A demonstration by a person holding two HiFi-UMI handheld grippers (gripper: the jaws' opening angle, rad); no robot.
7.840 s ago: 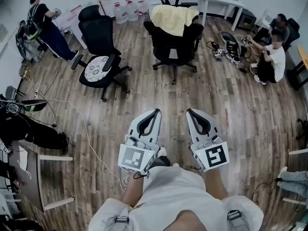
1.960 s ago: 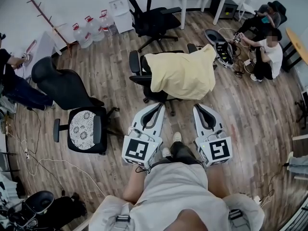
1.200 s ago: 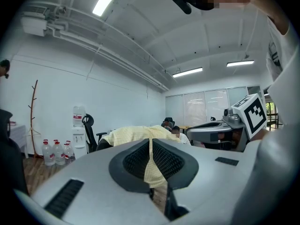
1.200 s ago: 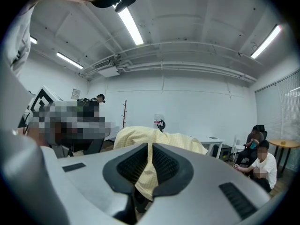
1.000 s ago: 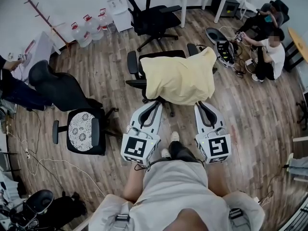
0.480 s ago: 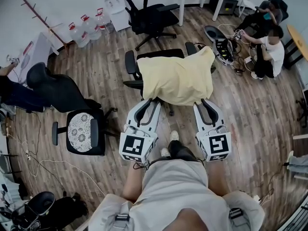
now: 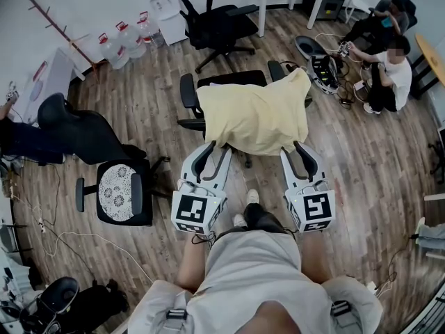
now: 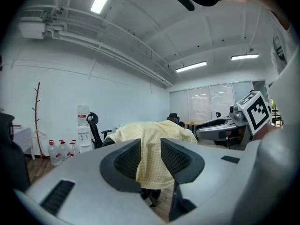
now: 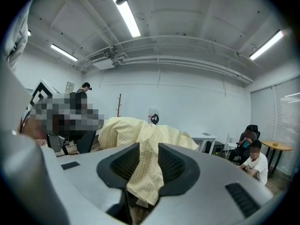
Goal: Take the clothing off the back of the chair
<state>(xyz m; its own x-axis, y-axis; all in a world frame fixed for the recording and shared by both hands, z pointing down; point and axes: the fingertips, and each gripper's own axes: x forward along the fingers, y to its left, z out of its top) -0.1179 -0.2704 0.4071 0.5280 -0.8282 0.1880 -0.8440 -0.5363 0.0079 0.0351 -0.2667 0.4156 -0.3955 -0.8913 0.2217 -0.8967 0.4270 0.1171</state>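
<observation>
**Both grippers at the garment's hem, jaws parting**

Head view: a pale yellow checked cloth garment (image 7: 254,117) drapes over the back of a black swivel office chair (image 7: 186,92). The left gripper (image 7: 217,147) and right gripper (image 7: 295,147) reach its lower edge, one near each bottom corner.

Left gripper view: jaws opening, the garment hanging in the gap, not pinched.

Right gripper view: likewise opening, garment between the jaws, unclamped.
</observation>
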